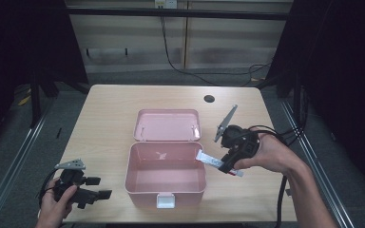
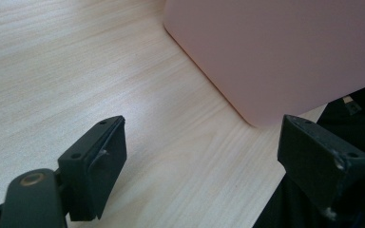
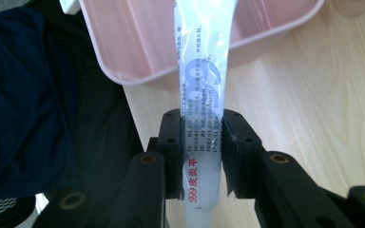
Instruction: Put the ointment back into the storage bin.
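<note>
1. the right tongs (image 1: 225, 164) are clamped on a white ointment tube (image 1: 213, 161), the pads squeezing its flat body from both sides. in the right gripper view the tube (image 3: 202, 95) runs straight up out of the jaws, with its crimped end reaching over the rim of the pink box (image 3: 123, 52).

2. the grip sits near the cap end, which leaves most of the tube free ahead of the jaws. that probably lets the free end go over the wall first, so the tube can be lowered in lengthwise.

3. the pink box (image 1: 165, 190) stands mid-worktop with its lid (image 1: 167, 124) thrown back flat behind it. the cavity is open from above and looks empty, so nothing should hinder a drop.

4. in the high view the tube hangs just at the box's right wall, its far tip over the rim, lifted off the worktop (image 1: 109, 104).

5. right hand (image 1: 266, 152): it comes in from the right, forearm angled across the worktop's edge, with the tongs pointing left and slightly down toward the box.

6. left tongs (image 1: 100, 190): jaws wide apart with nothing between them. the left hand (image 1: 57, 202) rests low at the worktop's near-left corner, aimed at the box's left side. from the left gripper view the box corner (image 2: 275, 57) is near but not touched, likely ready to steady it.
</note>
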Demonstrator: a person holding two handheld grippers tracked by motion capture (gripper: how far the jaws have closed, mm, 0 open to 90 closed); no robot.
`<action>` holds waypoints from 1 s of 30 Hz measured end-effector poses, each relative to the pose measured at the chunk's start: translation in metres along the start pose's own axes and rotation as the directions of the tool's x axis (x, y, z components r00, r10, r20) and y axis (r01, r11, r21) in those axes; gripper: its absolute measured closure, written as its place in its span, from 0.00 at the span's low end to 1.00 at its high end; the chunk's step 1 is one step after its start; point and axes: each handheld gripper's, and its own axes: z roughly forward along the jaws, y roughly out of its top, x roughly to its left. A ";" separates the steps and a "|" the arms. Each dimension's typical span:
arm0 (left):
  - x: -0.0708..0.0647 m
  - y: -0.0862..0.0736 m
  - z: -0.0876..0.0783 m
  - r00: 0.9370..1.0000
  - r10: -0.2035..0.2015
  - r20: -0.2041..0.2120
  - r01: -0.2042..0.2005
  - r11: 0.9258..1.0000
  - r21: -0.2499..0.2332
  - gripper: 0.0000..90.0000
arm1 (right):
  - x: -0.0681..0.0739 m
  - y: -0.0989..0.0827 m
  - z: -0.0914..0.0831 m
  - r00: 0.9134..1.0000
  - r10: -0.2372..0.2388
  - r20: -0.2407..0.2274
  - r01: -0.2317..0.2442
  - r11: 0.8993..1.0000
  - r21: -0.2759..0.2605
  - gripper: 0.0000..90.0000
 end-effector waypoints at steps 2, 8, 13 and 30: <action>0.000 0.000 0.000 1.000 0.001 0.001 -0.001 1.000 0.003 0.19 | 0.001 0.003 0.000 1.000 -0.002 0.002 0.002 1.000 0.002 0.80; 0.000 0.000 0.000 1.000 0.001 0.004 -0.001 1.000 0.002 0.19 | 0.008 0.019 0.003 1.000 -0.022 -0.007 0.022 1.000 0.013 0.80; 0.000 0.000 0.000 1.000 0.000 0.002 0.000 1.000 0.002 0.19 | 0.010 0.030 0.006 0.999 -0.048 -0.010 0.048 0.999 0.014 0.80; 0.000 0.000 -0.001 1.000 0.004 0.003 -0.004 1.000 0.001 0.19 | 0.019 0.071 0.024 0.994 -0.094 -0.058 0.096 0.995 0.030 0.80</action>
